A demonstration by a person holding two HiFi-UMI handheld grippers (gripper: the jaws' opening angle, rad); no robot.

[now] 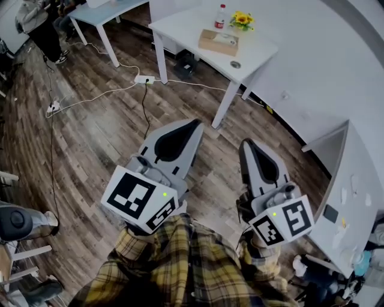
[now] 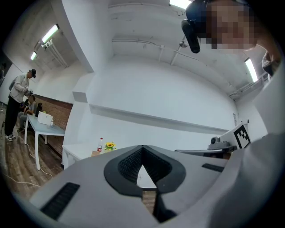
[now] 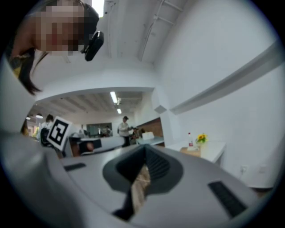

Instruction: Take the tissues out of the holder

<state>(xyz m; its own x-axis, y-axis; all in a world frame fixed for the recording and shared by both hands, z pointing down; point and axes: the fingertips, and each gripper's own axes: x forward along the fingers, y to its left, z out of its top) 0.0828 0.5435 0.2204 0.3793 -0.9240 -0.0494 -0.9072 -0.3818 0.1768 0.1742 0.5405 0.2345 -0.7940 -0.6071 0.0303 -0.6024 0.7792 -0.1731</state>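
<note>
Both tongs are being held close in front of my body. The left tongs [image 1: 193,125] and right tongs [image 1: 246,145] are pressed together and gripping nothing; only floor [image 1: 108,132] is showing through the gaps behind their tips. The holder [image 1: 219,42] is sitting on the white bench [image 1: 180,27], well apart from me, beside a bottle [image 1: 221,16] and flowers [image 1: 242,20]. I am judging that the tongs are riding shut because the holder is lying out of reach. The task is not yet begun, and an approach is coming first.
</note>
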